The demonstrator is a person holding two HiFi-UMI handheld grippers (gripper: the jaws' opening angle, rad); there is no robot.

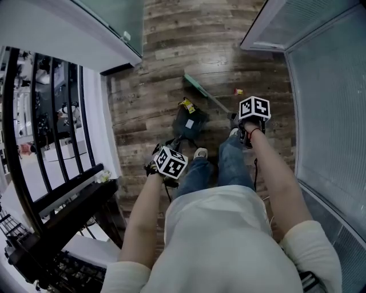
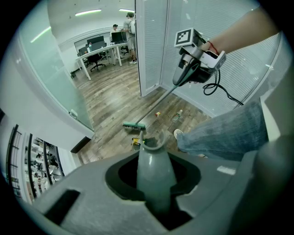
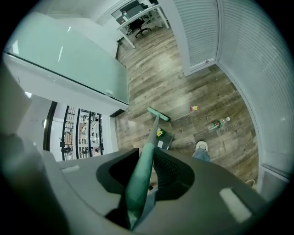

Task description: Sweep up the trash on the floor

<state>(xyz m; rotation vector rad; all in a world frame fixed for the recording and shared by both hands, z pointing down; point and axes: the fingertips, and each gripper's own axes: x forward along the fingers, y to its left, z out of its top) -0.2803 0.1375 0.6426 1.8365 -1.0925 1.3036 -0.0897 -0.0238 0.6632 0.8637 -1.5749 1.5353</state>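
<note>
A person stands on a wood-plank floor (image 1: 171, 51), right tongs (image 3: 141, 172) pinching the green handle of a broom (image 3: 157, 114), left tongs (image 2: 154, 181) pinching the grey upright handle of a dustpan (image 1: 189, 121). The broom's head rests just beyond the dustpan. A yellow wrapper (image 1: 187, 105) sits at the pan's front edge. A small scrap (image 3: 195, 108) and plastic bottle (image 3: 217, 124) lie nearby.

A floor (image 1: 171, 51) of grey-brown wood planks is bounded by a frosted glass partition (image 3: 69, 59) and white slatted walls (image 1: 331, 114). A black railing (image 1: 68, 184) is seen beside the glass. Distant desks (image 2: 98, 48) and chairs are lit by ceiling strip lights (image 2: 88, 12)
</note>
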